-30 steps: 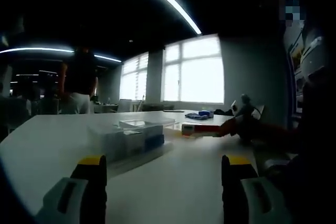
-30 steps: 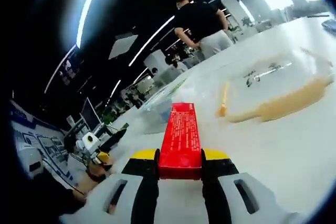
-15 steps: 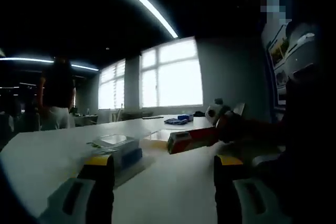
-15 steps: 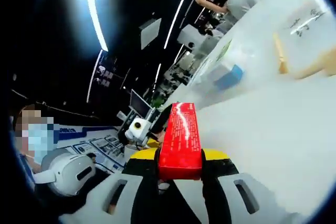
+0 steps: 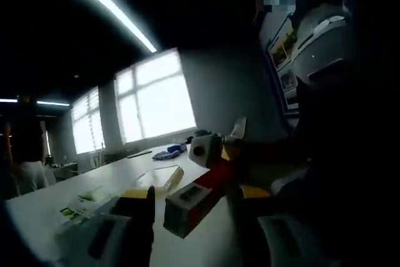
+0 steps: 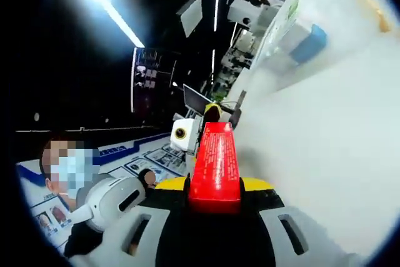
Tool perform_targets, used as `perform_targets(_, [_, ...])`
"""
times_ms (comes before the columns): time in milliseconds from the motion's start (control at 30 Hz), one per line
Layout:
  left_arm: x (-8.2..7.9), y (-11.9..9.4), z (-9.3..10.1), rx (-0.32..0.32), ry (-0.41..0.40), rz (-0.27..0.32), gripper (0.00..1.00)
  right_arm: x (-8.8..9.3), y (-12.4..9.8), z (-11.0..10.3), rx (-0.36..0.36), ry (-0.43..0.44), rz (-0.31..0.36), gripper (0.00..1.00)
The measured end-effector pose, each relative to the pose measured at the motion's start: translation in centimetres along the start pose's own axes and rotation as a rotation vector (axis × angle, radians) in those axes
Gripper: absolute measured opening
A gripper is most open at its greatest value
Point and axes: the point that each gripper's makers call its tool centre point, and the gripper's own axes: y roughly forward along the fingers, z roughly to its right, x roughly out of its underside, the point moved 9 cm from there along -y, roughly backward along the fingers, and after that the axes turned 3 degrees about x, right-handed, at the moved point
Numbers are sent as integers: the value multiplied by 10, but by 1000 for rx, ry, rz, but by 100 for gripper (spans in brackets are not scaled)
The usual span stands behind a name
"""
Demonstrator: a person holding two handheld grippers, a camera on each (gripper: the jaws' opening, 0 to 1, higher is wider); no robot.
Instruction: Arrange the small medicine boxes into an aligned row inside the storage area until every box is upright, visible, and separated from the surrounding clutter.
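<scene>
In the right gripper view, a long red medicine box [image 6: 214, 166] is clamped between the 2 jaws of the right gripper [image 6: 214, 199], its printed top face turned up and its far end pointed at the left gripper [image 6: 201, 130]. A wide bare stretch of white table [image 6: 312, 154] is seen to its right; a blue-and-white box [image 6: 302, 39] is set near the far edge. In the left gripper view, the left gripper [image 5: 190, 201] is spread wide with nothing gripped, and the red box [image 5: 195, 197] is seen between its jaws, its pale end face turned toward the camera. A yellow-edged tray [image 5: 160, 178] lies beyond.
</scene>
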Motion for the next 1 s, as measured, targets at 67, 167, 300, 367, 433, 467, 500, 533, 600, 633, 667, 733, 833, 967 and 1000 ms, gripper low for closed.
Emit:
perform_targets(67, [2, 1, 1, -3, 5, -4, 47, -1, 0, 1, -18, 11, -7, 28])
perform_targets(167, [4, 2, 4, 13, 16, -18, 41, -1, 4, 0, -42, 29, -20, 28])
perform_targets(300, [3, 1, 6, 7, 16, 9, 35, 0, 6, 2, -46, 49, -27, 28])
perform_targets(367, [3, 1, 6, 10, 16, 16, 34, 0, 6, 3, -54, 59, -28, 28])
perform_targets(433, [3, 1, 6, 13, 15, 18, 33, 0, 7, 2, -57, 64, -27, 28])
perform_targets(467, [2, 0, 8, 19, 45, 36, 32, 0, 6, 2, -64, 67, -28, 28])
perform_targets(500, [2, 0, 8, 22, 52, 40, 31, -1, 6, 2, -70, 73, -24, 28])
perform_targets(533, [1, 0, 8, 24, 53, 44, 30, -1, 5, 3, -75, 79, -18, 28])
perform_targets(600, [0, -1, 9, 33, 55, 50, 27, 4, 7, -2, -82, 88, -21, 28])
perform_targets(633, [0, -1, 9, 35, 59, 51, 26, 4, 7, -3, -84, 90, -10, 28])
perform_targets(667, [-1, -2, 10, 45, 67, 56, 24, 4, 8, -4, -92, 109, -10, 28])
perform_targets(733, [-2, -3, 11, 55, 69, 60, 22, 1, 8, -4, -102, 131, 15, 28])
perform_targets(833, [-2, -4, 12, 61, 51, 51, 19, -2, 9, -4, -105, 176, 42, 29])
perform_targets(967, [-1, -6, 12, 36, 44, 38, 16, -12, 10, -6, -108, 137, 149, 29])
perform_targets(1000, [0, -7, 12, 30, 39, 39, 16, -14, 11, -6, -104, 88, 181, 30])
